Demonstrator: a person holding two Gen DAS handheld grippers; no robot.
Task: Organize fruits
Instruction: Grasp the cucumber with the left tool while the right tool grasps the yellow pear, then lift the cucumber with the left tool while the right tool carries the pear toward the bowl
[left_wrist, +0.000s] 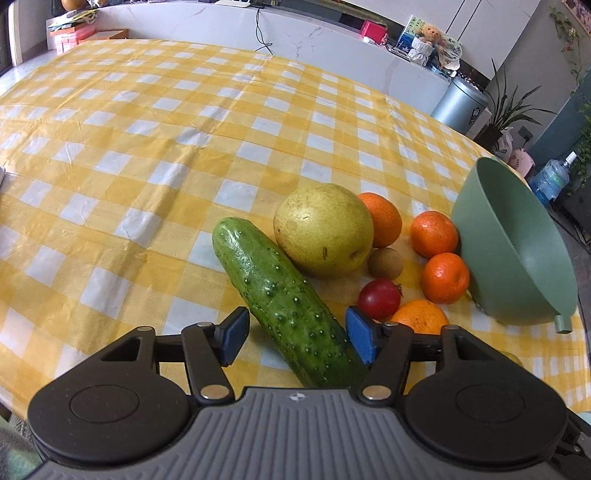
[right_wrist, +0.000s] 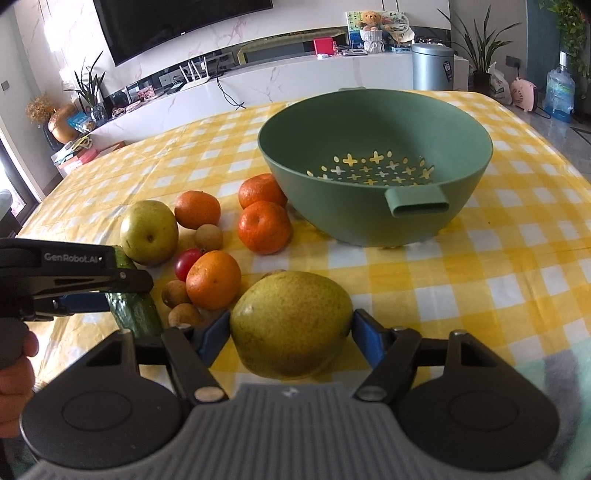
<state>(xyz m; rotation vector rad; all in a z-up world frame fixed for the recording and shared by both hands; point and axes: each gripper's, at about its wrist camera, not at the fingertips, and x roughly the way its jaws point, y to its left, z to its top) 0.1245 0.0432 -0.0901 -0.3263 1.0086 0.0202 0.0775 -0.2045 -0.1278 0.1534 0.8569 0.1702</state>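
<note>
Our left gripper (left_wrist: 295, 334) has its blue pads spread, with the cucumber (left_wrist: 284, 299) lying between them; the right-hand pad (left_wrist: 360, 339) sits against the cucumber's flank while the other pad stands clear of it, so nothing is pinched. Our right gripper (right_wrist: 290, 332) straddles a large pear (right_wrist: 291, 325), and both of its blue pads (right_wrist: 364, 341) appear to touch the fruit's sides, though we cannot tell whether they press on it. Taking the green colander bowl (right_wrist: 369, 218) as our landmark, this pear lies on the checked yellow tablecloth (right_wrist: 498, 288) on the near side of the bowl, close to its spout-like handle. A second pear (right_wrist: 149, 232) sits well to the left of the bowl, just beyond the cucumber, which the left gripper (right_wrist: 92, 291) reaches across in the right wrist view. Two tangerines (right_wrist: 264, 227) rest just beside the bowl's left wall, one behind the other, and two more (right_wrist: 212, 278) lie farther left of it. A cherry tomato (right_wrist: 188, 264) and several small brown round fruits (right_wrist: 208, 238) are scattered among them. The bowl itself holds no fruit.
</note>
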